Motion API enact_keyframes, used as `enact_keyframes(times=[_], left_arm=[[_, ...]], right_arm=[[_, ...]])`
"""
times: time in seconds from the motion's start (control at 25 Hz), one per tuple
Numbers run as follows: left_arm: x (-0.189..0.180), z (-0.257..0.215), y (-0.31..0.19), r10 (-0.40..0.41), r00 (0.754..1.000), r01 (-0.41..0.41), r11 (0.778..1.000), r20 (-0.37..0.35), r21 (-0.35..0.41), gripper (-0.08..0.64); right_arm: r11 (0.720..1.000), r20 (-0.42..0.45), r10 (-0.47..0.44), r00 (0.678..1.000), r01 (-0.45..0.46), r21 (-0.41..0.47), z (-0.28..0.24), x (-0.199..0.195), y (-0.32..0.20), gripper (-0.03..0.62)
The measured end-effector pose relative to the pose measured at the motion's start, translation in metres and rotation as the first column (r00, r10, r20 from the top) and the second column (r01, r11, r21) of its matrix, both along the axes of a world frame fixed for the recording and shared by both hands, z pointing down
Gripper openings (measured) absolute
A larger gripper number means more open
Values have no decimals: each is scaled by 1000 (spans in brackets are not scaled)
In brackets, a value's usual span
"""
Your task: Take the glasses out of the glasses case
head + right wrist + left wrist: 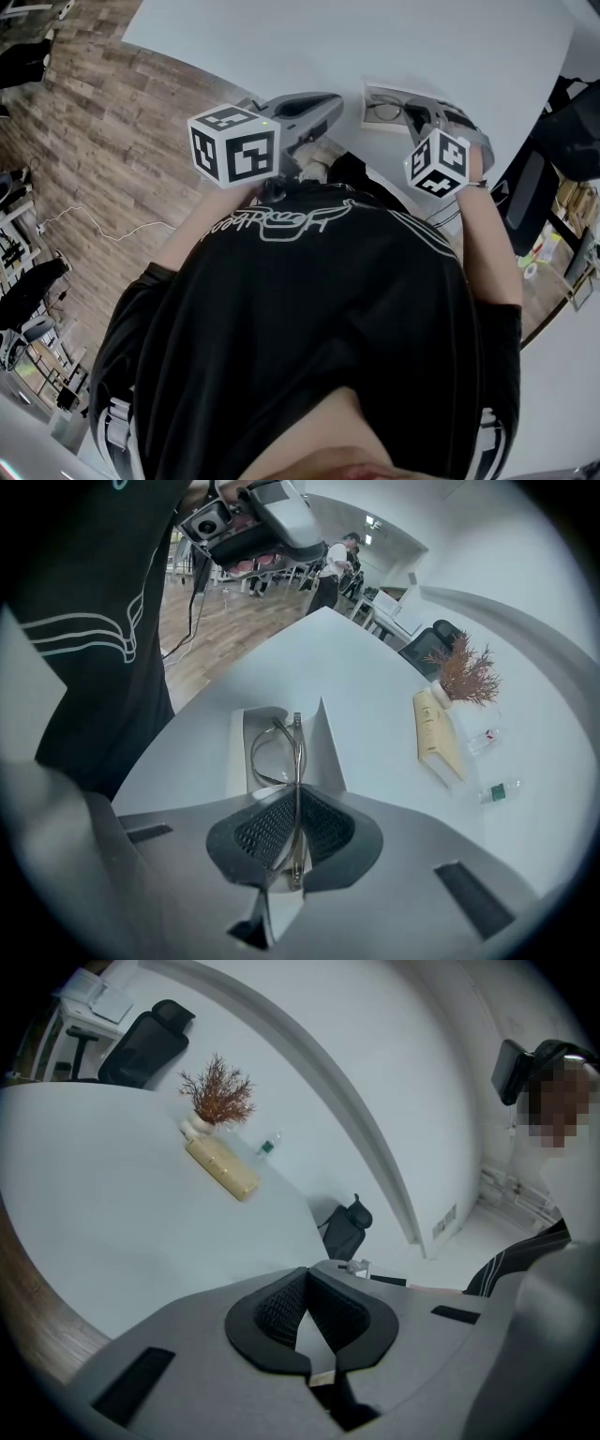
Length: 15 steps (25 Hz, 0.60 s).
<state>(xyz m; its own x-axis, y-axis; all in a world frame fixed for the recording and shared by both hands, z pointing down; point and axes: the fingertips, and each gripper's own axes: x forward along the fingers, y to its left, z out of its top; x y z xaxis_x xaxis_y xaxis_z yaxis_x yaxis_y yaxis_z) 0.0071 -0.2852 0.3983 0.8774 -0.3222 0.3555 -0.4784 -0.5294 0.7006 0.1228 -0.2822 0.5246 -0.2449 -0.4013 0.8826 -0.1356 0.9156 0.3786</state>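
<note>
Right tool [295, 841] is pinching the glasses [270, 752] edge-on by their thin metal frame, over the open glasses case [236, 761] at the near edge of the surface [356, 677]. The frame is probably light, springy and easily bent, so the rim suits a gentle hold. Left tool [307, 1321] is closed on nothing. Whether the glasses are touching the case is unclear.
</note>
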Motion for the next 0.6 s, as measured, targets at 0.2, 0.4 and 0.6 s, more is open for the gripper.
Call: enact_keyframes(times=[0.2,0.4,0.6], left_arm=[[-2,-2,0,4,1000,-4,1000,-4,0,6],[-3,-3,-1,9,1000,-9,1000,-13,-3,6],[-7,-7,0,16,1000,-16,1000,-15,3,6]], right_arm=[[1000,0,2,1000,-2,13,-4,-1,0,20],[1000,3,17,1000,-17,26,-8,-2,-1,20],[998,4,21,1000,-21,57,-15,-4,0,20]])
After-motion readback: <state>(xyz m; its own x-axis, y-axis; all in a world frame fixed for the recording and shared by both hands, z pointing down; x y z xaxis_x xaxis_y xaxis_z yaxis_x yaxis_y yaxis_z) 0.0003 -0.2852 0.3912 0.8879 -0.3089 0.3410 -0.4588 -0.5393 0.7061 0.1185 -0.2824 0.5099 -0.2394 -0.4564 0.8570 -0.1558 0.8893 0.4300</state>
